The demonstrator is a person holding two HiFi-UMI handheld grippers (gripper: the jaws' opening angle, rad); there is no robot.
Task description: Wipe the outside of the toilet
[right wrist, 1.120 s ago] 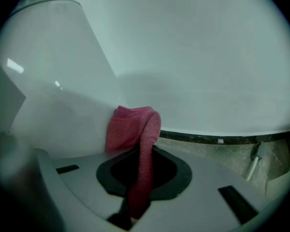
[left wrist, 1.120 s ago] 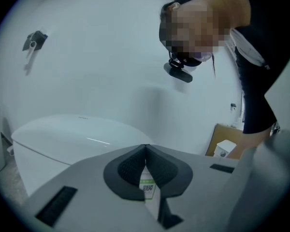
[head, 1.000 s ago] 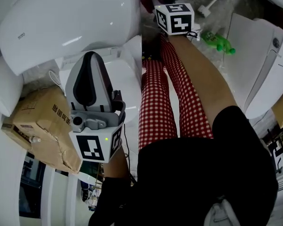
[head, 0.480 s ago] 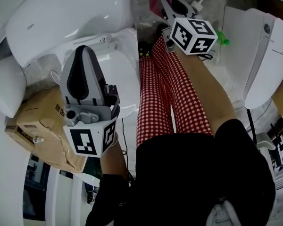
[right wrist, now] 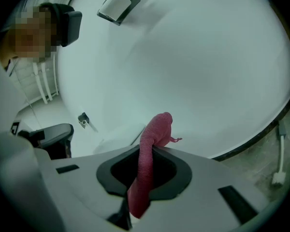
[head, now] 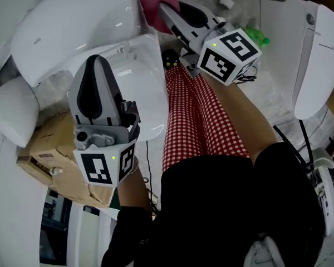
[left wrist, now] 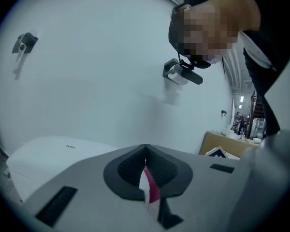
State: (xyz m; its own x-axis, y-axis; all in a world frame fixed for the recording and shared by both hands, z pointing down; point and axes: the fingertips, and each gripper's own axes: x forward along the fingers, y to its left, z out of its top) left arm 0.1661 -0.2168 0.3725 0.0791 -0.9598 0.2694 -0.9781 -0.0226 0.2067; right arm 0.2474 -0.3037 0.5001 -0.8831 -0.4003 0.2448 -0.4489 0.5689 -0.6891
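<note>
1. The white toilet (head: 72, 32) lies at the upper left of the head view, and its big rounded body slopes down to the left. A small grey brand word is printed on it. In the left gripper view it looks like "TOTO", but the print is too small to be sure.
2. The pink cloth (right wrist: 152, 134) is clamped between the jaws of your right gripper (head: 166, 11). Its free end sticks out past the jaw tips.
3. In the right gripper view the toilet's smooth white surface fills almost everything beyond the cloth. I cannot tell if the cloth touches it.
4. In the head view the right gripper and the cloth are at the right edge of the toilet's body, near the top of the picture.
5. Your left gripper (head: 97, 63) has its jaws closed together with nothing between the tips. It points upward over the toilet's lower white part, just below the rounded body.
6. A crumpled cardboard box (head: 50, 149) stands beside the toilet, under your left gripper. It carries dark printed characters which I cannot read, and what is inside does not show.
7. A green bottle (head: 258, 36) lies on the floor behind the right gripper's marker cube.
8. A second toilet (head: 312, 54) stands at the right, well apart from the first.
</note>
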